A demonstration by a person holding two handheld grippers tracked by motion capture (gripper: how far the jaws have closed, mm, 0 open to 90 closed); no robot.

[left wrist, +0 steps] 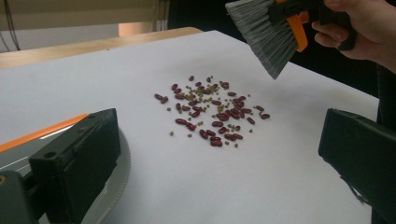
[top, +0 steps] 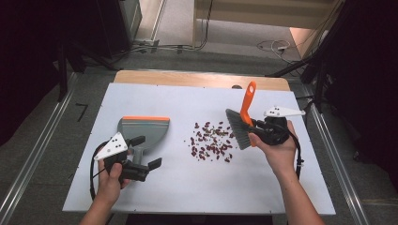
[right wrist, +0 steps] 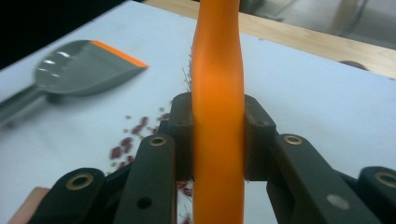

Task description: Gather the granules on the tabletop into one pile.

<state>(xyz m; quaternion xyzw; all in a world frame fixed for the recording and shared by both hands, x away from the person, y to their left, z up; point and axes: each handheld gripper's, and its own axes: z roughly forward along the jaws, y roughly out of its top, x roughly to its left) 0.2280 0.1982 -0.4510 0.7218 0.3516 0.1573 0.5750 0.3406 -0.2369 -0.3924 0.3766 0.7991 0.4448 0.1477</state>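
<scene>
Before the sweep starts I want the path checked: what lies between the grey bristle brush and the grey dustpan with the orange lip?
In the high view, scattered red beans on bare white table separate brush from dustpan.

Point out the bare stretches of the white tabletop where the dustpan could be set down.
Free: the near strip of the white tabletop, between the two hands; the far strip behind the dustpan and the beans; the far left corner. Crowded: the middle, where the scattered beans lie, and the right, where the right gripper holds the brush beside them.
</scene>
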